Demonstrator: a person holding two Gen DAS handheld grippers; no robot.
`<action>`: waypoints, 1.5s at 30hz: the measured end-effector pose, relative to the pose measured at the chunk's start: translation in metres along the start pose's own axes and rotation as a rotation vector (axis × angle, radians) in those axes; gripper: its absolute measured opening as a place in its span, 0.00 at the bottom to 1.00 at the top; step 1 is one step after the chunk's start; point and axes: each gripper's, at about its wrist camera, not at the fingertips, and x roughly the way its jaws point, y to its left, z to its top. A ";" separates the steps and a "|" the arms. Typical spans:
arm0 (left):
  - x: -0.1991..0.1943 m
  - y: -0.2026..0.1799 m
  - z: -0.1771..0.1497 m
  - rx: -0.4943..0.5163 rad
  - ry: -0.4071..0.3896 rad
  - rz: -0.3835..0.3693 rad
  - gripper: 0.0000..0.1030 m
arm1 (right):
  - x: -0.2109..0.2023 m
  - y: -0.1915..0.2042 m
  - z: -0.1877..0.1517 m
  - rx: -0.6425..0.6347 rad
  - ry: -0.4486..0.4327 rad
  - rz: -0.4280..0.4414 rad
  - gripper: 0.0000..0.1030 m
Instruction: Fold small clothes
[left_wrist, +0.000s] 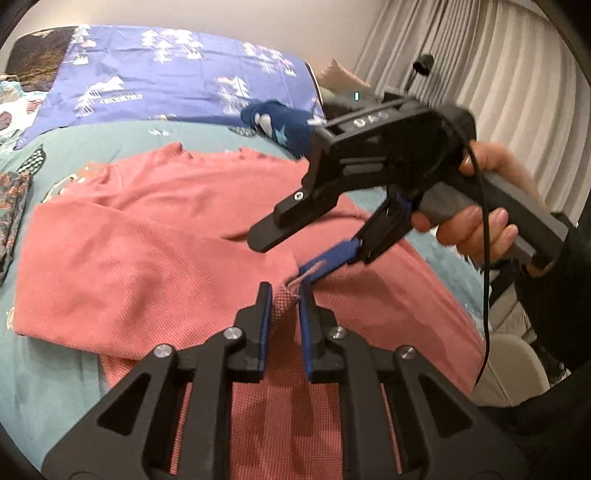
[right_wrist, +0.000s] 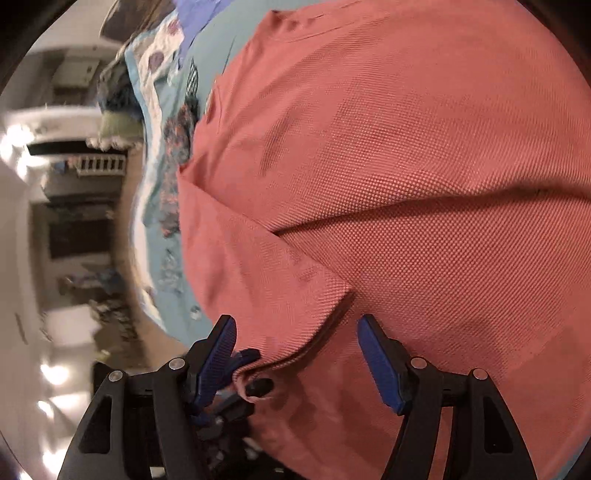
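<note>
A salmon-pink knit garment (left_wrist: 155, 229) lies spread on a teal bedspread (left_wrist: 48, 373), one part folded over the body. At the bottom of the left wrist view, my left gripper (left_wrist: 284, 295) is shut on a pinched-up edge of this garment. A hand holds my right gripper (left_wrist: 282, 256) just beyond it, tilted down, jaws apart over the same edge. In the right wrist view the right gripper (right_wrist: 295, 325) straddles the folded edge of the pink garment (right_wrist: 406, 166); its blue pads (right_wrist: 376, 354) do not press on the cloth. The left gripper's tips (right_wrist: 258, 387) show beside its left finger.
A blue sheet with white tree prints (left_wrist: 177, 74) covers the far end of the bed. A dark blue star-print garment (left_wrist: 280, 125) lies beyond the pink one. A floral cloth (left_wrist: 14, 210) sits at the left edge. Pale curtains (left_wrist: 480, 74) hang on the right.
</note>
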 end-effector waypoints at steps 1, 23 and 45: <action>-0.002 0.000 0.000 -0.005 -0.011 -0.006 0.12 | 0.001 -0.001 0.001 0.013 0.007 0.019 0.67; -0.042 -0.002 0.036 -0.132 -0.171 -0.078 0.21 | -0.052 0.079 0.014 -0.284 -0.199 -0.011 0.04; -0.095 0.076 0.025 -0.270 -0.231 0.140 0.43 | -0.209 0.022 0.043 -0.273 -0.370 -0.049 0.04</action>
